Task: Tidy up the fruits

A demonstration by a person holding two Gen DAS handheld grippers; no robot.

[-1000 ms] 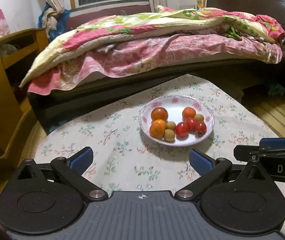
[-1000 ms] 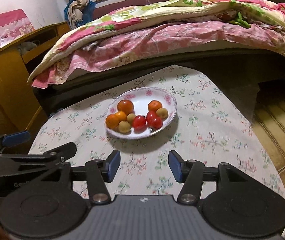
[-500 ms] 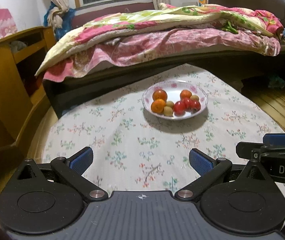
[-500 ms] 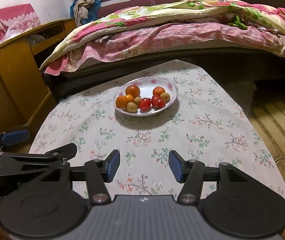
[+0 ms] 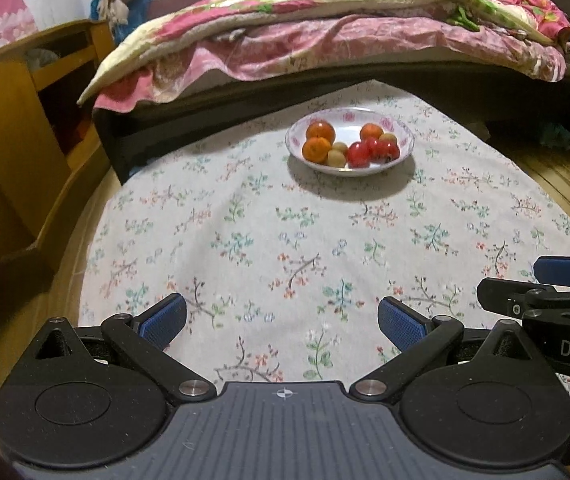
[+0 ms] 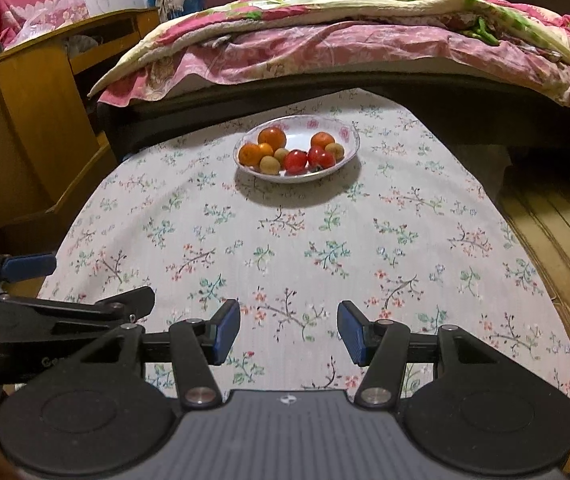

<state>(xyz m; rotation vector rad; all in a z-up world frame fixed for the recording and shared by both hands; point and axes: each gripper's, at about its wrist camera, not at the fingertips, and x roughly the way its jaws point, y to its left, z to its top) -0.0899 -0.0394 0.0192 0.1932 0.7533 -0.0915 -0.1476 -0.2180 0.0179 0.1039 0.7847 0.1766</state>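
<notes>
A white plate with a pink floral rim [image 5: 403, 133] [image 6: 349, 130] sits far back on the flowered tablecloth. It holds oranges [image 5: 317, 149] [image 6: 271, 137], red tomatoes [image 5: 359, 154] [image 6: 296, 161] and small tan fruits [image 5: 336, 158] [image 6: 269, 165]. My left gripper [image 5: 281, 320] hangs open over the near part of the table, nothing between its blue pads. My right gripper [image 6: 289, 332] is open too, narrower, and empty. Each gripper shows at the edge of the other's view.
The table with the floral cloth [image 5: 285, 240] [image 6: 325, 248] fills the foreground. Behind it stands a bed with pink quilts [image 5: 325, 40] [image 6: 345, 40]. A wooden cabinet [image 5: 13, 120] [image 6: 37, 120] is at the left, wooden floor [image 6: 557, 220] at the right.
Both grippers have pulled back from the plate, which now looks smaller and farther away. Their jaws have stayed open and empty.
</notes>
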